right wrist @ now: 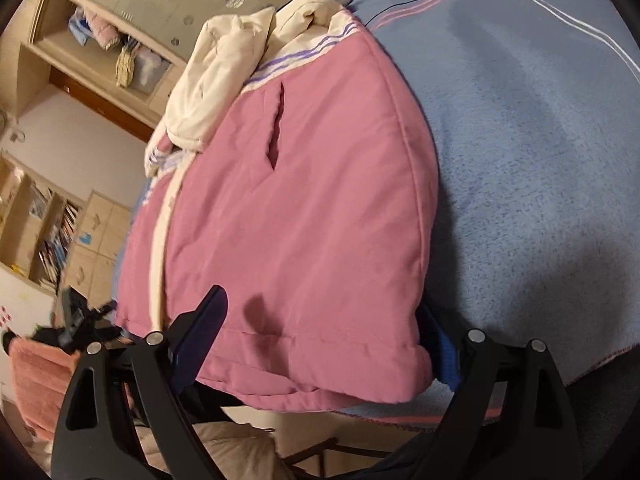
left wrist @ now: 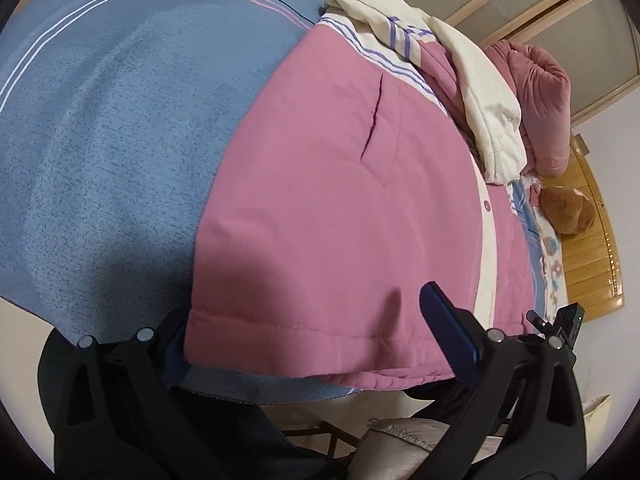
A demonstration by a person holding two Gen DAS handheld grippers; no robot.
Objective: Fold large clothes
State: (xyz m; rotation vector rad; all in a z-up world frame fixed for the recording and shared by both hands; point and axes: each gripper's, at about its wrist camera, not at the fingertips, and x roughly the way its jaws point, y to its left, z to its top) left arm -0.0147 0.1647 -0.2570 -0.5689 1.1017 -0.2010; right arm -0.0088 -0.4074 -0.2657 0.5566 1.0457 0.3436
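In the left wrist view, the left black two-finger gripper with blue pads (left wrist: pixel 316 332) stands spread wide at the near hem of the padded pink jacket with cream trim and purple stripes (left wrist: pixel 340 184). Its right-hand finger lies on top of the pink fabric, while the other sits at the jacket's hem corner, half hidden behind the cloth, so I cannot tell whether that pad touches it. The right black two-finger gripper with blue pads (right wrist: pixel 324 328) is likewise spread wide at the same hem: one finger rests over the pink surface near the cream front band, the other sits just beside the jacket's outer corner, partly covered by it. Neither pinches the cloth. The jacket lies flat on a blue fleece blanket with pink and white stripes (left wrist: pixel 108 128), its hem overhanging the blanket's near edge. What lies below that edge is dim and hard to make out. Farther off, the cream hood (left wrist: pixel 488 120) is bunched over the jacket's upper part, hiding the collar. Beyond it sit a folded pink plush cloth (left wrist: pixel 544 92) and a brown soft toy (left wrist: pixel 564 212), cut off by bedding
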